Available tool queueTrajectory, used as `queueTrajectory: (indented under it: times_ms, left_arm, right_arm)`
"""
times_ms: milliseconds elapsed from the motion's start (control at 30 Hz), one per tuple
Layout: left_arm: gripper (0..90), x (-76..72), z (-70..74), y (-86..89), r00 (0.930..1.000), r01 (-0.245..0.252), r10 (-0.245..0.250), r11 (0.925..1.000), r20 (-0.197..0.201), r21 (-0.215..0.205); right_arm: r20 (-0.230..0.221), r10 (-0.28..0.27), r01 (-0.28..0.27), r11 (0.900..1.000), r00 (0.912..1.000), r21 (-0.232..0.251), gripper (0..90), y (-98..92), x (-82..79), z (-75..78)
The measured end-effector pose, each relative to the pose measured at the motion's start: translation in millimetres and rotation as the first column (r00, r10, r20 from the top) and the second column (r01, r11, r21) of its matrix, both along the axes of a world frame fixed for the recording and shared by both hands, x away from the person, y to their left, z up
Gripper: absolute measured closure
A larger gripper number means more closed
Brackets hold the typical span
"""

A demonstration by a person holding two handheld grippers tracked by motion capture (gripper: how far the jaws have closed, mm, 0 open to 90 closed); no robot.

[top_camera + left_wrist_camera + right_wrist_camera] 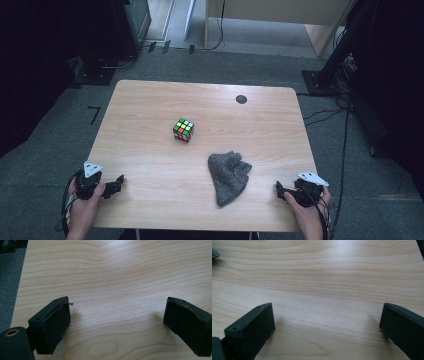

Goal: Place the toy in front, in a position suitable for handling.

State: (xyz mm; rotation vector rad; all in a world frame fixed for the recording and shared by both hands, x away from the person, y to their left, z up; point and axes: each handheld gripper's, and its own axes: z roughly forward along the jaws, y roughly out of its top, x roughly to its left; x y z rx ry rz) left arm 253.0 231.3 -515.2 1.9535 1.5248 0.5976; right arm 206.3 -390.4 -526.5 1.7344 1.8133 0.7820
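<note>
A person's left tool and right tool rest at the near corners of a wooden tabletop, each with jaws spread wide and nothing between them. A grey knit hat lies crumpled near the right tool but apart from it; a colourful puzzle cube sits toward the middle, well apart from both. The work appears to be at its start, with no reach begun. The next move likely calls for carrying the right tool across to the hat.

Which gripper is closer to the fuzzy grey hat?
Right. The right gripper sits just beside the grey hat; the left gripper is across the table, much farther off.
</note>
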Motion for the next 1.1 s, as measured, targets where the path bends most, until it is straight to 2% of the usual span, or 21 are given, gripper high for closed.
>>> queueTrajectory:
  times_ms: [100, 167, 200, 300, 333, 367, 467, 600, 667, 700, 733, 800, 900, 1000, 1033, 1067, 1100]
  left_arm:
    - [7.1, 0.5, -0.7, -2.2, 1.0000, 0.009, -0.009, 0.9998, 0.003, 0.015]
    - [6.9, 1.0, -1.3, -2.1, 0.9999, 0.013, -0.013, 0.9998, 0.009, 0.014]
    - [6.8, 1.2, -1.6, -2.1, 0.9998, 0.013, -0.013, 0.9998, 0.012, 0.013]
    - [6.4, 1.1, -2.5, -2.5, 0.9997, 0.009, -0.009, 0.9999, 0.021, 0.011]
    - [6.4, 1.2, -2.5, -2.6, 0.9998, 0.007, -0.007, 0.9999, 0.021, 0.010]
    - [6.4, 1.2, -2.5, -2.6, 0.9998, 0.007, -0.007, 0.9999, 0.021, 0.010]
    - [6.4, 1.1, -2.5, -2.6, 0.9998, 0.007, -0.007, 0.9999, 0.021, 0.011]
    - [6.6, 1.1, -2.5, -2.7, 0.9997, 0.008, -0.008, 0.9999, 0.022, 0.012]
    - [6.6, 1.1, -2.5, -2.7, 0.9997, 0.008, -0.009, 0.9999, 0.022, 0.012]
    - [6.6, 1.1, -2.5, -2.7, 0.9997, 0.008, -0.009, 0.9999, 0.022, 0.012]
    - [6.6, 1.1, -2.5, -2.7, 0.9997, 0.008, -0.009, 0.9999, 0.022, 0.011]
    - [6.6, 1.2, -2.5, -2.7, 0.9997, 0.008, -0.009, 0.9999, 0.021, 0.010]
    - [6.6, 1.3, -2.6, -3.2, 0.9998, 0.004, -0.004, 0.9999, 0.021, 0.010]
    - [5.0, 0.8, -2.5, -5.8, 0.9998, -0.011, 0.010, 0.9999, 0.019, 0.011]
    - [5.0, 0.7, -2.7, -6.7, 0.9999, 0.006, -0.006, 0.9999, 0.009, 0.014]
    - [1.2, 0.9, -2.4, -8.1, 0.9997, 0.024, -0.024, 0.9996, -0.007, 0.017]
    - [0.0, 1.4, -1.9, -9.8, 0.9996, 0.026, -0.026, 0.9995, -0.012, 0.017]
  right_arm:
    - [-0.009, 0.007, -0.007, 1.000, 0.9999, -0.008, 4.5, 3.1, 1.4, 2.9]
    - [0.022, 0.002, -0.002, 0.999, 0.9998, -0.035, 5.0, 8.9, 1.5, 8.4]
    - [0.044, 0.007, -0.005, 1.000, 0.9990, -0.026, 5.0, 12.6, 0.9, 14.1]
    - [0.132, 0.023, -0.035, 0.995, 0.9910, 0.090, 5.1, 24.1, -1.6, 36.7]
    - [0.178, 0.052, -0.075, 0.989, 0.9826, 0.126, 5.8, 35.9, -2.3, 49.3]
    - [0.178, 0.052, -0.075, 0.989, 0.9826, 0.126, 5.8, 35.9, -2.3, 49.3]
    - [0.207, 0.118, -0.142, 0.984, 0.9712, 0.105, 6.5, 57.4, -2.2, 60.1]
    - [0.209, 0.176, -0.202, 0.973, 0.9618, 0.109, 7.0, 82.9, -0.9, 66.6]
    - [0.219, 0.201, -0.227, 0.968, 0.9549, 0.103, 7.3, 93.6, -0.5, 69.0]
    - [0.224, 0.224, -0.253, 0.961, 0.9484, 0.109, 7.5, 104.4, 0.3, 69.9]
    - [0.224, 0.224, -0.253, 0.961, 0.9484, 0.109, 7.5, 104.4, 0.3, 69.9]
    - [0.221, 0.253, -0.281, 0.953, 0.9420, 0.109, 8.0, 115.9, 2.0, 68.5]
    - [0.217, 0.278, -0.302, 0.949, 0.9358, 0.088, 12.6, 133.2, 6.2, 62.6]
    - [0.190, 0.326, -0.345, 0.936, 0.9260, 0.072, 14.4, 153.3, 12.5, 51.0]
    - [0.190, 0.326, -0.345, 0.936, 0.9260, 0.072, 14.4, 153.3, 12.5, 51.0]
    - [0.180, 0.333, -0.350, 0.934, 0.9257, 0.073, 15.6, 157.6, 14.1, 47.1]
    - [0.152, 0.342, -0.355, 0.933, 0.9273, 0.066, 20.1, 164.2, 17.1, 38.0]
